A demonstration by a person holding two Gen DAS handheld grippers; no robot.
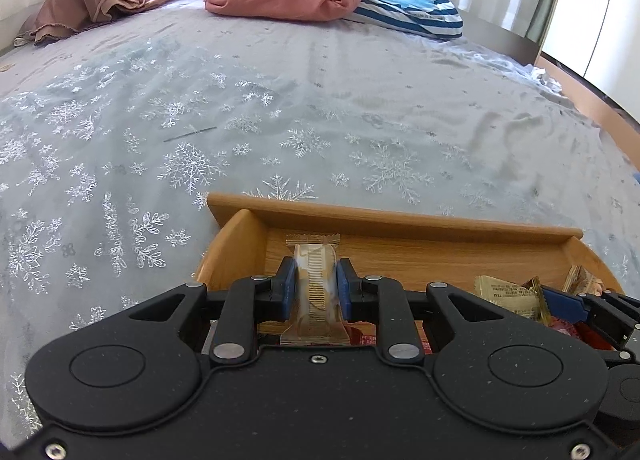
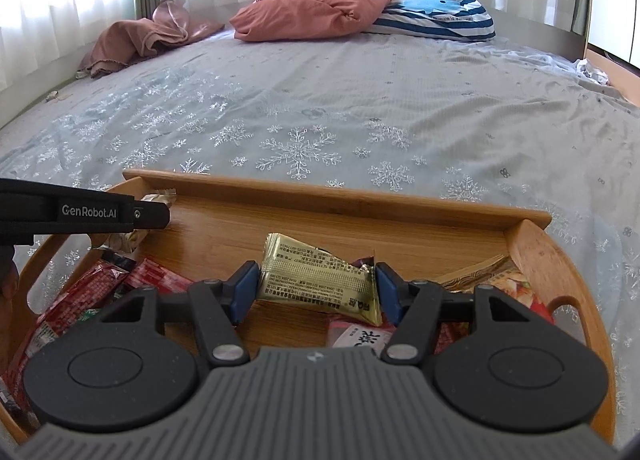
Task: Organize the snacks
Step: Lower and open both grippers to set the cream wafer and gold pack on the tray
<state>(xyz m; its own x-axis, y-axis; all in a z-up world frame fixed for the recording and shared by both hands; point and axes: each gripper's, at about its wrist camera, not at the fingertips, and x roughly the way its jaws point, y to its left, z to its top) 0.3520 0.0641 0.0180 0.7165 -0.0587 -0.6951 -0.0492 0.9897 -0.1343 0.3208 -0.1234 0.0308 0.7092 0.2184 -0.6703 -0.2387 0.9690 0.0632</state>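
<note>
Left gripper (image 1: 317, 287) clamped on a clear-wrapped wafer snack (image 1: 316, 280), held lower centre of the left wrist view over the near left corner of the wooden tray (image 1: 400, 220). Right gripper (image 2: 316, 288) closed on a gold snack packet (image 2: 316, 280) at centre of the right wrist view, above the tray floor. Red snack packets (image 2: 80, 292) heaped lower left in the tray, on a snowflake bedspread (image 2: 320, 108).

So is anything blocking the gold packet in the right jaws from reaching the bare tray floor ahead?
Nothing visible: the gold packet, held by the right gripper, faces bare wood of the tray; other snacks lie to the sides.
</note>
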